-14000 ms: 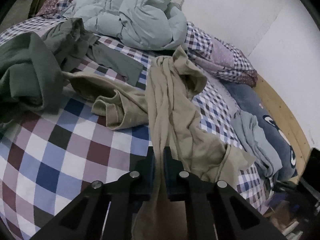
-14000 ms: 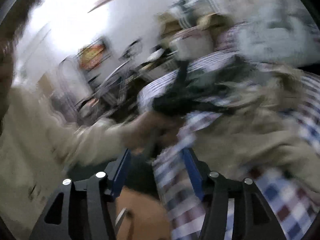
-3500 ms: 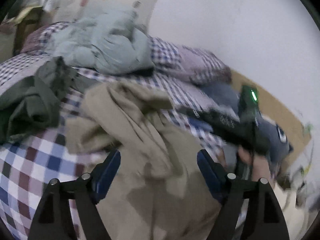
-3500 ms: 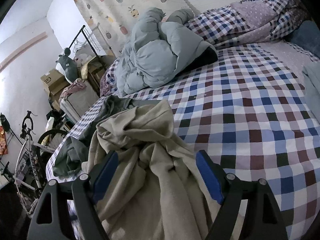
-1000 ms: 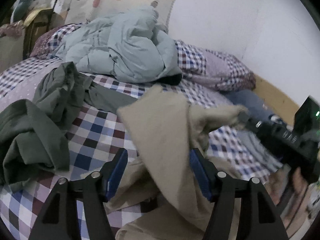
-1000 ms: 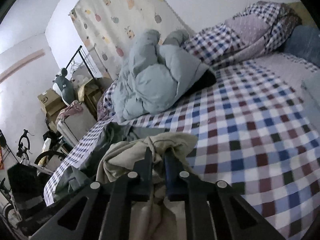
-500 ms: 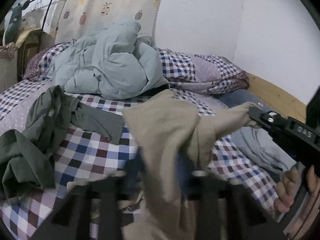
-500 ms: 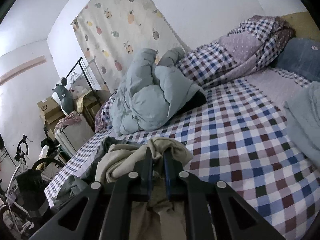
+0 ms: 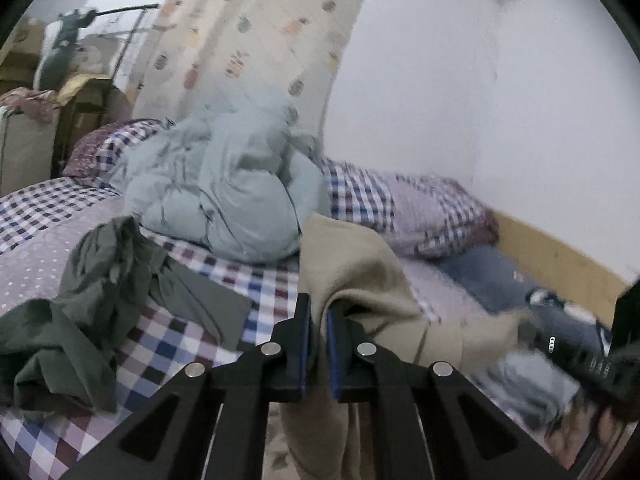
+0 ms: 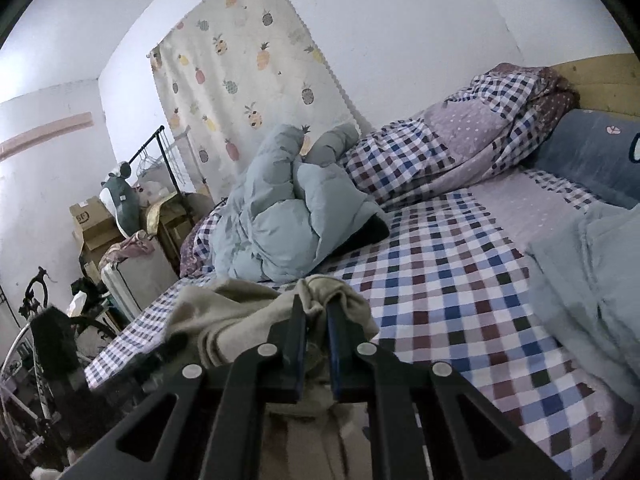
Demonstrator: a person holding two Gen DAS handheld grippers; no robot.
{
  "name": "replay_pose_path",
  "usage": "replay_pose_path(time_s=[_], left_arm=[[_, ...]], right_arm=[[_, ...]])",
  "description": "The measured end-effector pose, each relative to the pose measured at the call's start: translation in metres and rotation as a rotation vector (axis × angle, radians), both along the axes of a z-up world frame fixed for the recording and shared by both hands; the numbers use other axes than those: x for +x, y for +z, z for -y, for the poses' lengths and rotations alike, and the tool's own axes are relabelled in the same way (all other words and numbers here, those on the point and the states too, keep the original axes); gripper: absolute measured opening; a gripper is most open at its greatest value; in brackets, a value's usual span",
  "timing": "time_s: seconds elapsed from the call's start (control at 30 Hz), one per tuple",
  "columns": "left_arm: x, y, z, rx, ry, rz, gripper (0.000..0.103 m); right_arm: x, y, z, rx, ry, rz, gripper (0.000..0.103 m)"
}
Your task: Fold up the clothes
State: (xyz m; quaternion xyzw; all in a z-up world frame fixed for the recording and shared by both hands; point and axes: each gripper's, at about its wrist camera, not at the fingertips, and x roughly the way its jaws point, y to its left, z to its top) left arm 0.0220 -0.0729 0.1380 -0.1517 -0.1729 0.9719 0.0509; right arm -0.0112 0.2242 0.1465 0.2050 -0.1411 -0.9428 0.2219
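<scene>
— So, where is the beige garment (image 9: 356, 272) now?

— Both grippers hold it up over the near edge of the bed (image 10: 460, 280). My left gripper (image 9: 317, 316) has just been closing and its fingers now pinch a fold; the right gripper (image 10: 316, 312) is clamped on a bunched corner.

— How does it handle?

— Soft, light and limp, I judge. It sags between grips, so I should hold it at seams or corners.

Right gripper (image 9: 560, 350) blurred, perhaps moving
</scene>
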Motion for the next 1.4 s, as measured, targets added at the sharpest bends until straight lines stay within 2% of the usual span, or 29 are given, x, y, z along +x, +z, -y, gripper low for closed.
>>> replay_pose_path(time_s=[0.13,0.27,0.47,0.53,0.6,0.67,0.7,0.73,0.8,0.87,0.97,1.07,1.17,1.33,1.4], left_arm=[[0.003,0.006,0.021,0.067,0.039,-0.034,0.006],[0.004,0.009,0.033,0.082,0.081,-0.051,0.006],[0.008,0.010,0.047,0.120,0.108,-0.066,0.006],[0.008,0.009,0.048,0.123,0.114,-0.068,0.006],[0.009,0.009,0.048,0.125,0.113,-0.068,0.006],[0.010,0.008,0.048,0.130,0.106,-0.068,0.006],[0.010,0.006,0.047,0.137,0.096,-0.067,0.006],[0.010,0.005,0.046,0.143,0.086,-0.065,0.006],[0.011,0.003,0.041,0.138,0.064,-0.062,0.006],[0.012,0.003,0.035,0.126,0.042,-0.061,0.006],[0.015,0.003,0.027,0.112,0.011,-0.064,0.006],[0.018,0.003,0.023,0.100,-0.011,-0.061,0.006],[0.022,0.002,0.024,0.098,-0.022,-0.057,0.006],[0.028,0.002,0.028,0.096,-0.039,-0.054,0.006],[0.030,0.001,0.030,0.091,-0.040,-0.053,0.006]], right_arm=[[0.002,-0.006,-0.003,0.051,0.080,0.028,0.008],[0.007,-0.016,0.001,0.131,0.196,0.065,0.008],[0.026,-0.050,0.036,0.345,0.526,0.177,0.008],[0.034,-0.059,0.048,0.393,0.605,0.204,0.010],[0.039,-0.063,0.053,0.401,0.658,0.222,0.013],[0.043,-0.062,0.052,0.380,0.703,0.224,0.018],[0.044,-0.059,0.050,0.357,0.722,0.222,0.029],[0.045,-0.056,0.047,0.331,0.740,0.218,0.049],[0.042,-0.045,0.039,0.254,0.740,0.186,0.061],[0.034,-0.036,0.033,0.186,0.692,0.159,0.063],[0.016,-0.033,0.028,0.107,0.546,0.155,0.064],[-0.003,-0.045,0.034,0.078,0.430,0.210,0.064],[-0.018,-0.060,0.045,0.051,0.362,0.267,0.064],[-0.043,-0.073,0.060,-0.089,0.344,0.335,0.066],[-0.048,-0.075,0.067,-0.106,0.336,0.338,0.066]])
